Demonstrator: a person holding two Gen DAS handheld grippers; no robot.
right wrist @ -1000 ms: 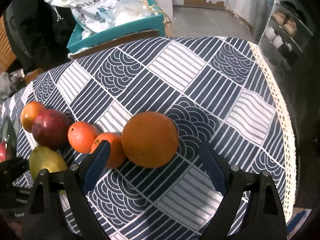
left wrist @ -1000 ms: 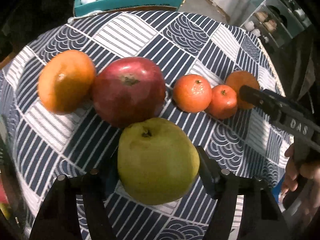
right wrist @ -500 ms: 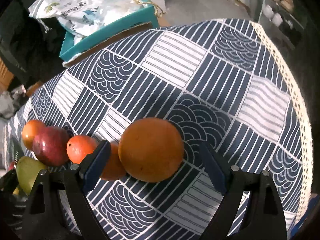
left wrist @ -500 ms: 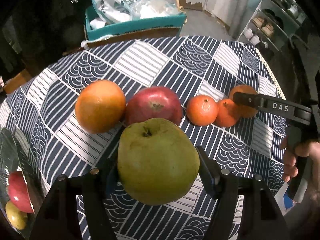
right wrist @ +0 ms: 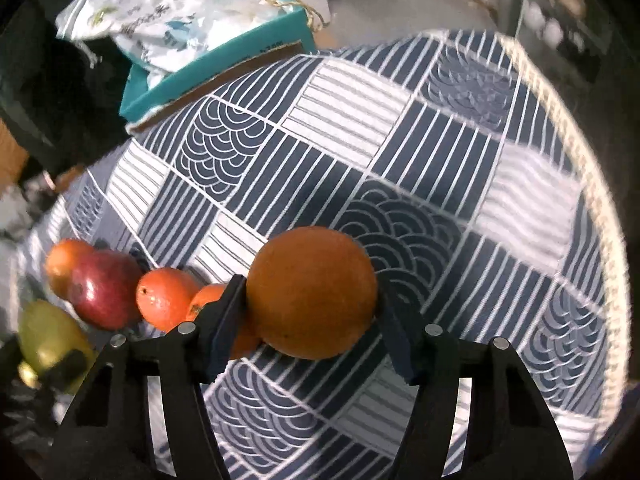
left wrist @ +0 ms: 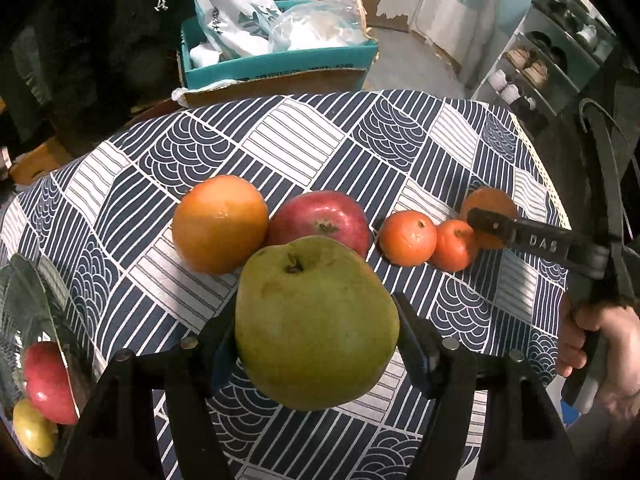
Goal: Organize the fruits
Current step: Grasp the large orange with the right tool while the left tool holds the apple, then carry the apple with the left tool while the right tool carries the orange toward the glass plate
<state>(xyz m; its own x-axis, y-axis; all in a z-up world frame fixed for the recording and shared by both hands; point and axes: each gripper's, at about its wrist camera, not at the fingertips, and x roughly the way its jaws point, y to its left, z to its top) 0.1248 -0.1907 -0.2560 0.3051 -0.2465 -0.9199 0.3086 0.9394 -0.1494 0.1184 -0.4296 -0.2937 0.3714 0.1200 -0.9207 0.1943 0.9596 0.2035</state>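
**Both tools now loaded**

The left tool (left wrist: pixel 316 336) grips the green pear (left wrist: pixel 316 334), which has risen clear of the worktop (left wrist: pixel 296 148) since a second ago. The right tool (right wrist: pixel 310 312) has just been closing, and its jaws now press the big orange (right wrist: pixel 312 292) from both sides. Beyond lie a red apple (left wrist: pixel 320 218), another orange (left wrist: pixel 220 224) and two tangerines (left wrist: pixel 408 238). Both fruits look ready to carry to the glass bowl (left wrist: pixel 24 280) at the left.

cloth (left wrist: pixel 304 148): woven, matt | apple (left wrist: pixel 320 216): glossy red skin | pear (left wrist: pixel 316 332): dull green, speckled | orange (right wrist: pixel 312 292): matt, pebbled | box (left wrist: pixel 280 64): cardboard | bag (left wrist: pixel 232 8): shiny plastic
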